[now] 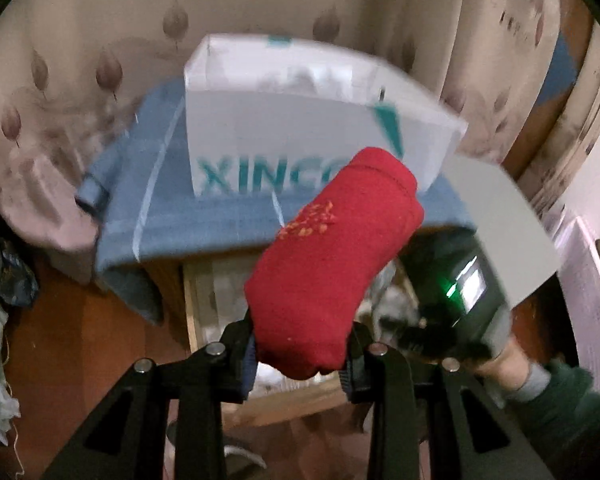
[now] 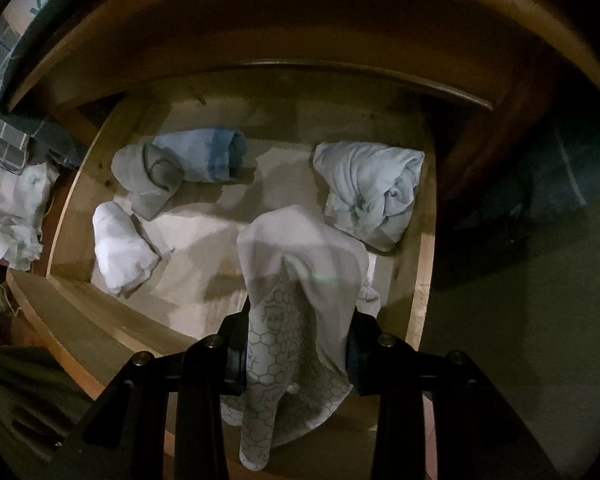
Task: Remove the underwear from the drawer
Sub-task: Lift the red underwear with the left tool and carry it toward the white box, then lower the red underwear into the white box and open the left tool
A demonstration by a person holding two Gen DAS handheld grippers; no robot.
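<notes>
My left gripper (image 1: 300,354) is shut on a rolled red underwear (image 1: 332,256) with a small yellow print, held up above the open wooden drawer (image 1: 204,312). My right gripper (image 2: 296,356) is shut on a pale grey underwear with a honeycomb print (image 2: 296,292), lifted over the drawer (image 2: 420,288). In the drawer lie a blue roll (image 2: 208,154), a grey roll (image 2: 150,178), a white roll (image 2: 122,246) and a pale blue bundle (image 2: 374,192). The right-hand gripper device shows in the left wrist view (image 1: 456,300).
A white box with teal letters (image 1: 300,120) stands on a blue checked cloth (image 1: 160,208) atop the cabinet. A leaf-patterned curtain (image 1: 100,40) hangs behind. Loose pale cloth (image 2: 8,200) lies left of the drawer.
</notes>
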